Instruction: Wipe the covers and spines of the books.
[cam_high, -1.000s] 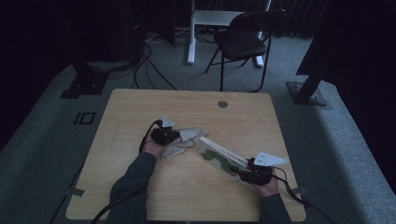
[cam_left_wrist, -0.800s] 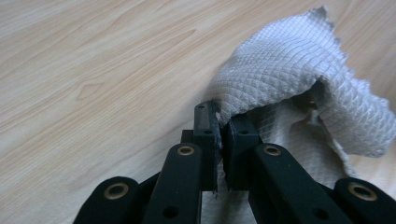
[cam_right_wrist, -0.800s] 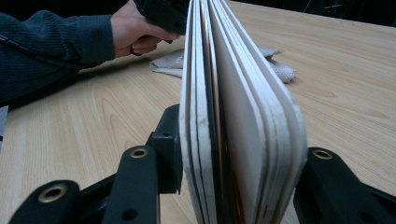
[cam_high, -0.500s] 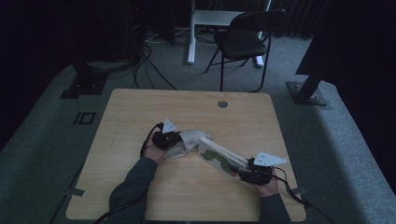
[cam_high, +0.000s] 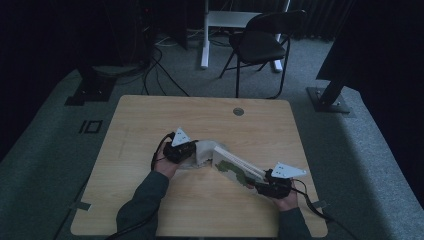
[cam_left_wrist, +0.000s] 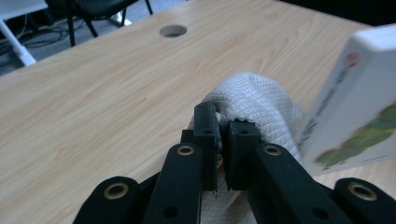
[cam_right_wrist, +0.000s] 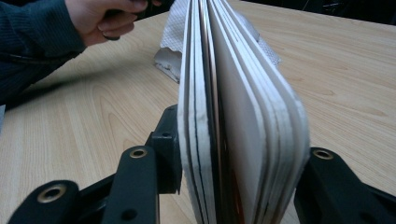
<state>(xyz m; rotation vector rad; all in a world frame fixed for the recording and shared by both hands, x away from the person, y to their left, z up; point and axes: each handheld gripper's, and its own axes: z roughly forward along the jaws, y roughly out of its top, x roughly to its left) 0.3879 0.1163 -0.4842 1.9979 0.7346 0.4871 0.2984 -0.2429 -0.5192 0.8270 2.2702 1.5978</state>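
We pinch the white quilted cloth in our left gripper, its jaws closed on it, beside the thick white board book clamped edge-up over the wooden table by our right gripper.

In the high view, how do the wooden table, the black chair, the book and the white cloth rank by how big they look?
Largest to smallest as they look in the high view:
1. The wooden table, by far.
2. The black chair, though it stands farther from the camera, so it looks smaller than it really is.
3. The book.
4. The white cloth, bunched up.
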